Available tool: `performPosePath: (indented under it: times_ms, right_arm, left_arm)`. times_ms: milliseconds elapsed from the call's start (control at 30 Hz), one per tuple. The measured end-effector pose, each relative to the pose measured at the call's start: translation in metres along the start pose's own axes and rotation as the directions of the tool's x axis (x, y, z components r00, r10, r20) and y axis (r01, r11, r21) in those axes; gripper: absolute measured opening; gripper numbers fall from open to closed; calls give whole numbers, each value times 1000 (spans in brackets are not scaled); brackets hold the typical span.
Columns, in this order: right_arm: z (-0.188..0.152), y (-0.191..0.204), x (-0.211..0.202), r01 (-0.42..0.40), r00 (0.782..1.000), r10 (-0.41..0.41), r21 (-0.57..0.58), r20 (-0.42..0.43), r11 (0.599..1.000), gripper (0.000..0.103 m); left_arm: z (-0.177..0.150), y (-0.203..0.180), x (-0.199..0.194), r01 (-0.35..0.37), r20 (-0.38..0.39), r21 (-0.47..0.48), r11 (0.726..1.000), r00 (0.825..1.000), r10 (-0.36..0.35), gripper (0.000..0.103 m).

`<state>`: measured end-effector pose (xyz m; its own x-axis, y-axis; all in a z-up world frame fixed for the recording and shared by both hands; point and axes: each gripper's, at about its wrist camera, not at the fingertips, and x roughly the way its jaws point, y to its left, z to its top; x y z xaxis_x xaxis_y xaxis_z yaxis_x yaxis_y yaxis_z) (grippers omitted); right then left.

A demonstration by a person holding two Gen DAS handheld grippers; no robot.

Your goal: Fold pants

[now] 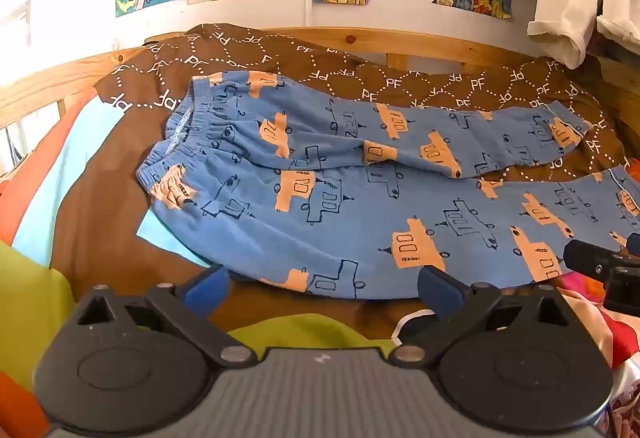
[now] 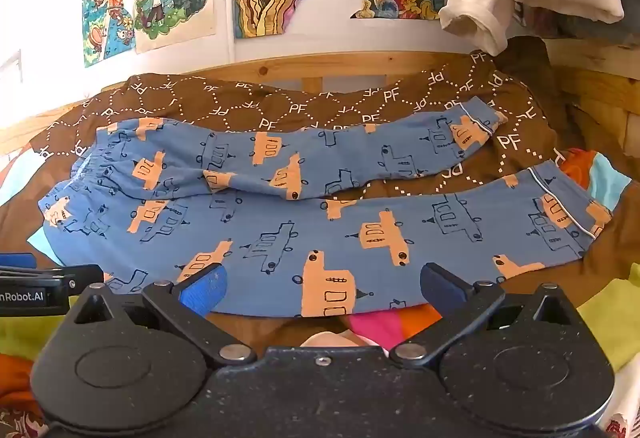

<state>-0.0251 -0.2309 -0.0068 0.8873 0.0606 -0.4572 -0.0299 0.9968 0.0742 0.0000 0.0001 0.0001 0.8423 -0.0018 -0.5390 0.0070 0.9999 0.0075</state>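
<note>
Pants [image 2: 304, 234] unfolded (fingers [image 2: 204, 288] spread).

Support is a wooden-framed bed [image 2: 280, 67] covered by a brown blanket [image 2: 248, 105] with white dotted hexagons and PF lettering. Blue pants [image 2: 280, 234] with orange vehicle print lie flat on the blanket, waistband left, both legs spread right. Lime-green cloth [image 1: 32, 298] at the near edge
</note>
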Motion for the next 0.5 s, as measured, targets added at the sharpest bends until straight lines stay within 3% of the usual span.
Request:
performPosePath:
  times_ms: [500]
  right_arm:
    - [1,-1,0,-1,1000,1,2,-11,1000,102]
  left_arm:
    - [0,1,3,1,-6,2,1000,1000,-1,103]
